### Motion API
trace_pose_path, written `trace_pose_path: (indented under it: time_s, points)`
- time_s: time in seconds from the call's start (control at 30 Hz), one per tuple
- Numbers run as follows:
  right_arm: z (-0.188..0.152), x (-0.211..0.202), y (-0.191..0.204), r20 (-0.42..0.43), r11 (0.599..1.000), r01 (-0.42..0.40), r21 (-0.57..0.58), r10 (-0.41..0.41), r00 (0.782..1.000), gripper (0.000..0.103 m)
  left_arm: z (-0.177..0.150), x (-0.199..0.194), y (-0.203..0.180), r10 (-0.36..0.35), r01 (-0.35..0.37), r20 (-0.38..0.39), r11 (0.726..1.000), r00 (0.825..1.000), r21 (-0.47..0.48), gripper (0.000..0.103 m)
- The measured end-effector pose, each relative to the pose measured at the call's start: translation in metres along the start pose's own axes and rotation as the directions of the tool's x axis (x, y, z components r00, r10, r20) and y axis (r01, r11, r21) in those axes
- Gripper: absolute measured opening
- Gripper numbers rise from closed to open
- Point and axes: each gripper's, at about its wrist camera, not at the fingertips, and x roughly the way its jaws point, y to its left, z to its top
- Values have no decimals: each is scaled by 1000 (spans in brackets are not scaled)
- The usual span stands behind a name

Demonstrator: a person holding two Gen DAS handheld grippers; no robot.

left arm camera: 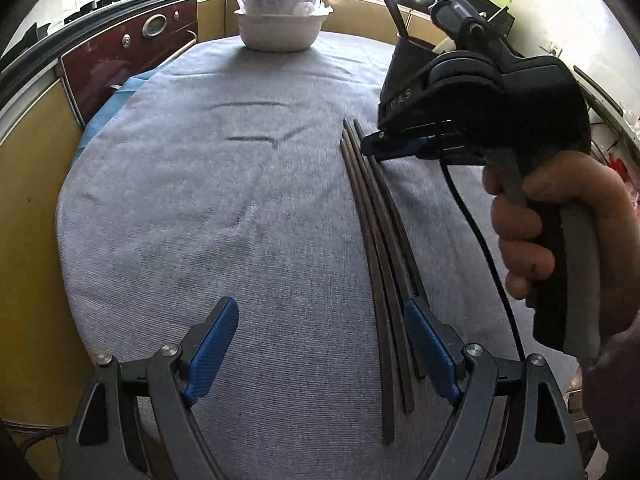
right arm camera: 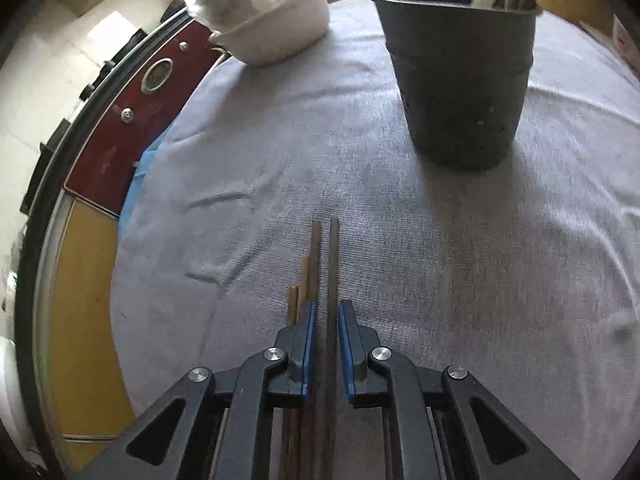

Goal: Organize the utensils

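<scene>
- Grey cloth covered the worktop (left arm camera: 200,200); dark chopsticks (left arm camera: 380,260) lay on it in a loose bundle, right of centre, near the dark holder (right arm camera: 460,80) at the far right.
- The left tool (left arm camera: 320,344) hovered with jaws wide, empty, its right pad over the sticks' near ends.
- The right tool (right arm camera: 326,344) stood narrow around the sticks' far ends; one or two sticks ran between the pads, but a small gap showed, so no firm grip.
- Risk: closing on only some sticks would leave the others behind.
- Risk: a loose pinch near the ends could let sticks swing and slip during the lift towards the holder.
</scene>
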Motion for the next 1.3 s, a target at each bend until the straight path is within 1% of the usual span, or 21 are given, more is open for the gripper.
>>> trace_pose_path:
  time_s: [0.03, 0.17, 0.2, 0.23, 0.33, 0.43, 0.53, 0.6, 0.63, 0.73, 0.77, 0.8, 0.9, 0.97, 1.03, 1.07, 1.1, 1.13, 1.17, 1.23, 1.3]
  points:
    - [-1, -1, -2, 3, 1000, 5, -5, -5, 1000, 7, 0, 1, 0, 2, -2, -3, 1000, 1000, 0, 85]
    - [-6, -15, -20, 19, 1000, 20, 12, -20, 1000, 6, -5, 8, -3, 7, -7, -21, 1000, 1000, 8, 85]
    - [-7, -18, -25, 25, 998, 53, 17, -53, 998, 6, -6, 10, -3, 12, -12, -25, 1000, 1000, 10, 85]
    - [-8, -20, -29, 23, 997, 80, 18, -81, 996, 1, -8, 11, -3, 17, -16, -27, 1000, 999, 12, 85]
    - [-16, -31, -50, 27, 997, 65, 43, -66, 997, 1, -11, 12, -5, 38, -38, -21, 999, 999, 33, 85]
    - [-22, -40, -70, 17, 996, 22, 90, -23, 1000, 1, -12, 14, -9, 59, -58, -3, 997, 998, 53, 86]
    - [-26, -44, -78, 14, 992, -20, 122, 19, 1000, 5, -11, 15, -6, 65, -65, 9, 997, 998, 48, 86]
    - [-28, -45, -78, 9, 992, -25, 127, 24, 1000, 7, -6, 17, 1, 104, -104, 21, 994, 994, 31, 86]
    - [-28, -46, -76, 7, 992, -32, 126, 32, 999, 12, -5, 19, 6, 148, -148, 10, 989, 989, 25, 87]
    - [-25, -47, -62, 28, 993, -56, 105, 53, 998, 26, -1, 18, 24, 178, -178, 4, 984, 984, -22, 86]
    - [-23, -46, -55, 39, 994, -59, 94, 55, 998, 28, 0, 16, 29, 181, -181, -1, 983, 984, -39, 86]
    - [-21, -46, -48, 49, 995, -58, 78, 55, 997, 31, 0, 14, 32, 174, -174, 3, 984, 985, -48, 86]
    - [-14, -41, -36, 57, 998, -38, 46, 36, 998, 31, 2, 6, 32, 155, -154, 29, 987, 987, -43, 86]
    - [-9, -31, -26, 61, 1000, -2, 18, 1, 998, 31, 2, 0, 22, 126, -126, 53, 992, 991, -12, 86]
    - [-5, -18, -19, 31, 999, 50, 1, -50, 998, 31, 5, -1, 12, 103, -104, 67, 994, 992, 16, 86]
    - [-4, -20, -16, 54, 998, 67, -15, -66, 996, 30, 4, -3, 8, 91, -93, 71, 995, 993, 30, 86]
    - [-3, -17, -11, 47, 994, 102, -47, -100, 994, 28, 5, -3, 3, 76, -79, 71, 996, 995, 43, 86]
    - [-2, -16, -8, 54, 990, 126, -65, -122, 991, 21, 5, -2, -1, 62, -66, 67, 996, 996, 54, 86]
    - [-4, -16, -7, 57, 987, 138, -80, -133, 989, 20, 5, 0, -5, 47, -51, 62, 996, 997, 67, 86]
    - [-6, -18, -10, 49, 990, 118, -78, -115, 992, 18, 3, 3, -10, 32, -36, 46, 995, 998, 95, 86]
    - [-9, -21, -16, 35, 994, 96, -58, -94, 995, 18, -1, 5, -15, 39, -43, 33, 992, 999, 116, 86]
